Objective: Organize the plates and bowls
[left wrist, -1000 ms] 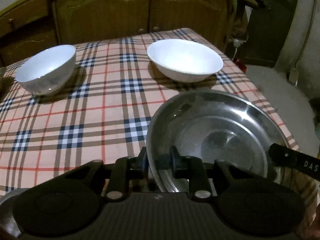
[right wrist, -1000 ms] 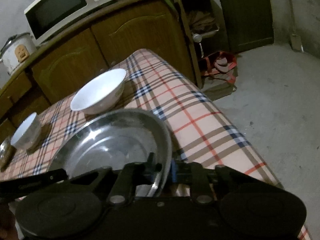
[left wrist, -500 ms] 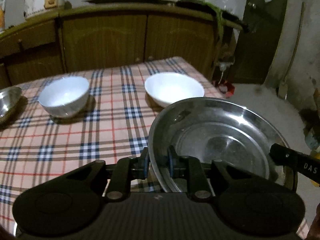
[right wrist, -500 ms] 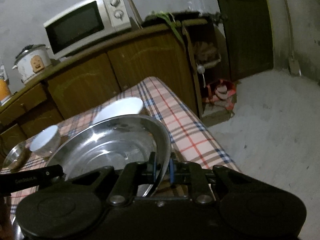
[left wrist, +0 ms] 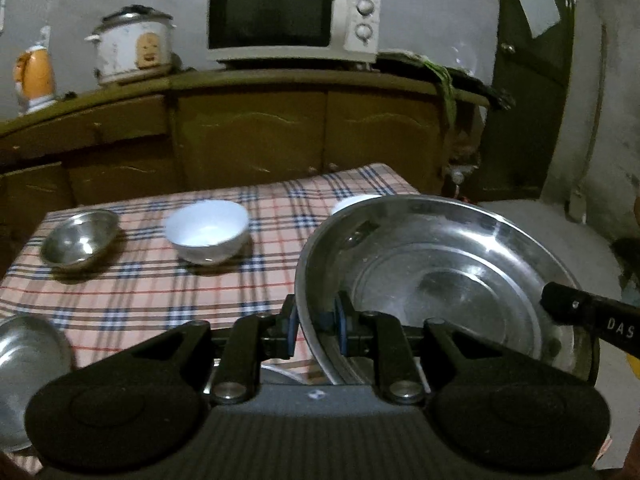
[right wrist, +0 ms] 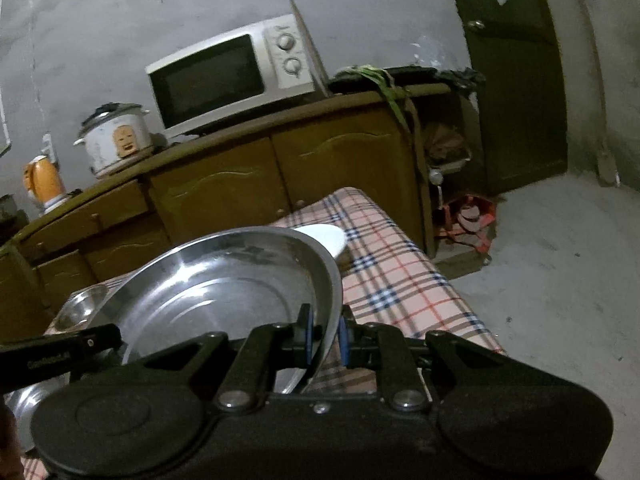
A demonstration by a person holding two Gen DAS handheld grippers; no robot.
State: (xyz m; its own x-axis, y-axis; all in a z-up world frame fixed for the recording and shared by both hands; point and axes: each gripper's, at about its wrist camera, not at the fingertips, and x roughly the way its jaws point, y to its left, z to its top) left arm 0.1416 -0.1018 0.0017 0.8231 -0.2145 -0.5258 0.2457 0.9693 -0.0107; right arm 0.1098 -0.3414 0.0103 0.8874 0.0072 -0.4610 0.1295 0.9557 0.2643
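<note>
A large steel plate (left wrist: 440,280) hangs above the checked table (left wrist: 160,292), held from both sides. My left gripper (left wrist: 316,326) is shut on its near-left rim. My right gripper (right wrist: 326,334) is shut on the right rim of the steel plate (right wrist: 224,280); its finger reaches in at the right of the left wrist view. A white bowl (left wrist: 206,230) stands mid-table. A small steel bowl (left wrist: 80,238) sits at the far left. A wide white bowl (right wrist: 324,238) is mostly hidden behind the plate. Another steel dish (left wrist: 28,360) lies at the near left.
A wooden cabinet (left wrist: 248,140) runs behind the table, carrying a microwave (left wrist: 292,18), a rice cooker (left wrist: 134,50) and an orange kettle (left wrist: 34,74). A dark door (right wrist: 516,76) and bare concrete floor (right wrist: 560,264) lie to the right.
Both grippers have risen and drawn back with the steel plate, which now hangs higher over the table. The wide white bowl has slipped behind its rim, and the cabinet top has come into view.
</note>
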